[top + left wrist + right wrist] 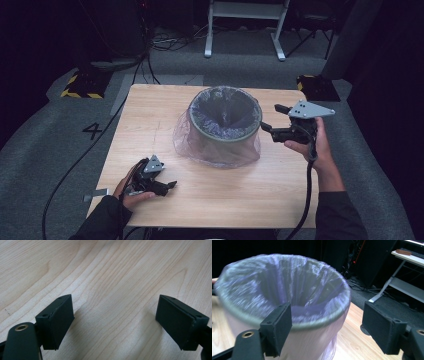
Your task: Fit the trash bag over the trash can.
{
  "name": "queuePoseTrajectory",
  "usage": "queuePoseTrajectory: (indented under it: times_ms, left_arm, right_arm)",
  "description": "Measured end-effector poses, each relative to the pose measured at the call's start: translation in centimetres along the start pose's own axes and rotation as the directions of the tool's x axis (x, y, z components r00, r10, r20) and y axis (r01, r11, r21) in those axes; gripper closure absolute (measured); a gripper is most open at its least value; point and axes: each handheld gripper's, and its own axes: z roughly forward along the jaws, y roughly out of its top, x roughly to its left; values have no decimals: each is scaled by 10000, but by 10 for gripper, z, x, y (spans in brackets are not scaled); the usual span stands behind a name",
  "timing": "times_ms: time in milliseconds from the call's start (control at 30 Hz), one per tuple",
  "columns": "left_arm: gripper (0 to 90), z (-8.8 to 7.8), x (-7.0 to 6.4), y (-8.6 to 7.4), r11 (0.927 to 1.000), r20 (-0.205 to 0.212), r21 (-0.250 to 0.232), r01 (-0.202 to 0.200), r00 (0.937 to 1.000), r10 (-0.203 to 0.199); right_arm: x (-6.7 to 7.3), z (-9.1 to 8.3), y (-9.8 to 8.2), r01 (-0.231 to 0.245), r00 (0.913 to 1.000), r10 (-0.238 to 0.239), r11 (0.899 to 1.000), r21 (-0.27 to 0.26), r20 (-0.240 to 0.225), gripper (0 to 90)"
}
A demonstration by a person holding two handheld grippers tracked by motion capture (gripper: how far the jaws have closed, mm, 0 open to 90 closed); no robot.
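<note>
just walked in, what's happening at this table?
A person holds a two-jaw gripper in each hand at a light wooden table. A round bin lined with a translucent purple plastic bag stands mid-table. The right gripper hovers open beside its rim, holding nothing. The left gripper rests open near the front edge.
</note>
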Motion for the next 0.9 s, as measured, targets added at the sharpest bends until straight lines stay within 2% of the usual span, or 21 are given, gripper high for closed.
queuePoseTrajectory:
  times_ms: [67,200,300,433,533,733,900]
  left_arm:
    - [144,0,-1,0,10000,-81,15,29,10000,-29]
    - [140,0,-2,1,10000,-155,28,89,9998,-88]
    - [128,2,-3,2,9999,-180,55,126,9998,-125]
    - [118,3,-3,2,9999,-163,63,91,9998,-90]
    - [117,3,-3,2,9999,-140,58,100,9999,-99]
    - [112,3,-2,3,9999,-77,67,111,9999,-110]
    - [109,3,-2,3,9999,-49,79,98,9999,-97]
  right_arm:
    - [-3,5,5,-149,9999,150,9999,51,-65,213]
    - [-7,13,14,-146,9998,147,9998,123,-126,199]
    - [-9,18,22,-250,9994,246,9996,-150,-257,198]
    - [-8,28,30,-235,9992,232,9997,-88,-313,169]
    - [-8,37,35,-305,9995,305,9995,20,-94,158]
    - [-4,53,44,-74,9999,79,9993,354,-146,168]
    - [-4,69,49,-63,9998,76,9979,640,-203,181]
